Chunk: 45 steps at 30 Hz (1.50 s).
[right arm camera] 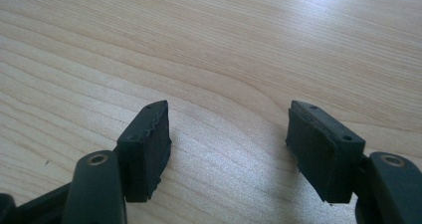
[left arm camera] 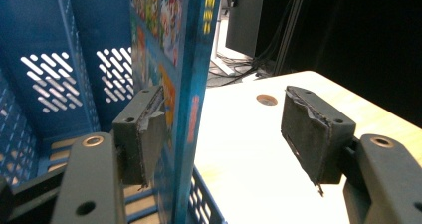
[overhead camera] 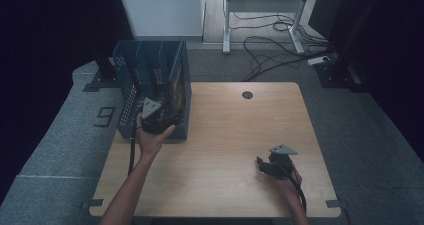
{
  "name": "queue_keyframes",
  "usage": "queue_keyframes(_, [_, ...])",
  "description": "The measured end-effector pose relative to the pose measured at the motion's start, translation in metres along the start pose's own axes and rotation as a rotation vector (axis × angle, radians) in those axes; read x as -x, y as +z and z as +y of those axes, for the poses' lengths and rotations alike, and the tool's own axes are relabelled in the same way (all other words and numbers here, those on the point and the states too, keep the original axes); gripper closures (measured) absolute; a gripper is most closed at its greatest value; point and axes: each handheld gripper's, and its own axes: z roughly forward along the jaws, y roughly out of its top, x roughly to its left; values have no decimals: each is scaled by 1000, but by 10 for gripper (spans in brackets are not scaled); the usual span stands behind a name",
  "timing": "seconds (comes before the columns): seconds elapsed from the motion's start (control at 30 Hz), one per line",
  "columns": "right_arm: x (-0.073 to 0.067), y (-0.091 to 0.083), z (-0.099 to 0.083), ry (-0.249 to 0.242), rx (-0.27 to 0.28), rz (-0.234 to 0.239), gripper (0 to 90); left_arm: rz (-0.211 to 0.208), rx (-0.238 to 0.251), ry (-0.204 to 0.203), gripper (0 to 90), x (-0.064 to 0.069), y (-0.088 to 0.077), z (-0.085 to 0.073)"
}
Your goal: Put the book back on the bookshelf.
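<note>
- Standing upright in the blue crate [overhead camera: 131,80] at the upper left of the high view, a colourful book [overhead camera: 176,87] leans against the crate's right-hand wall.
- In the left gripper view the book [left arm camera: 171,59] rises through the left half of the frame, its printed cover facing left and its blue spine edge facing the camera.
- At the crate's near end in the high view, the left gripper [overhead camera: 161,116] is held by a hand [overhead camera: 150,137] coming up from the lower left.
- Its jaws stand apart on either side of the book: the left pad [left arm camera: 149,134] lies close against the cover, though contact cannot be told, while the right pad [left arm camera: 311,134] is well clear of the spine, out over the table [left arm camera: 239,154].
- Lower right in the high view, the right gripper [overhead camera: 264,166] sits low over the wooden table [overhead camera: 225,135], well apart from the crate.
- In the right gripper view its jaws are spread wide over bare wood grain [right arm camera: 224,50], nothing between the pads.
</note>
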Motion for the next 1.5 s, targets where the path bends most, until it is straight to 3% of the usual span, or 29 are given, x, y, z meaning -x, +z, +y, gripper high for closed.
queue_keyframes(0.33, [0,0,0,-1,-1,1,328,-31,-32,-9,330,0,-12,-17])
queue_keyframes(0.73, [0,0,0,-1,0,1,328,-98,-58,-27,326,8,-31,-39])
queue_keyframes(1.3, [0,0,0,-2,0,1,328,-189,-166,-1,322,20,-45,-82])
queue_keyframes(1.4, [0,0,0,-2,0,1,328,-198,-178,-2,318,22,-48,-87])
queue_keyframes(1.5, [0,0,0,-2,0,1,328,-179,-174,8,325,23,-50,-93])
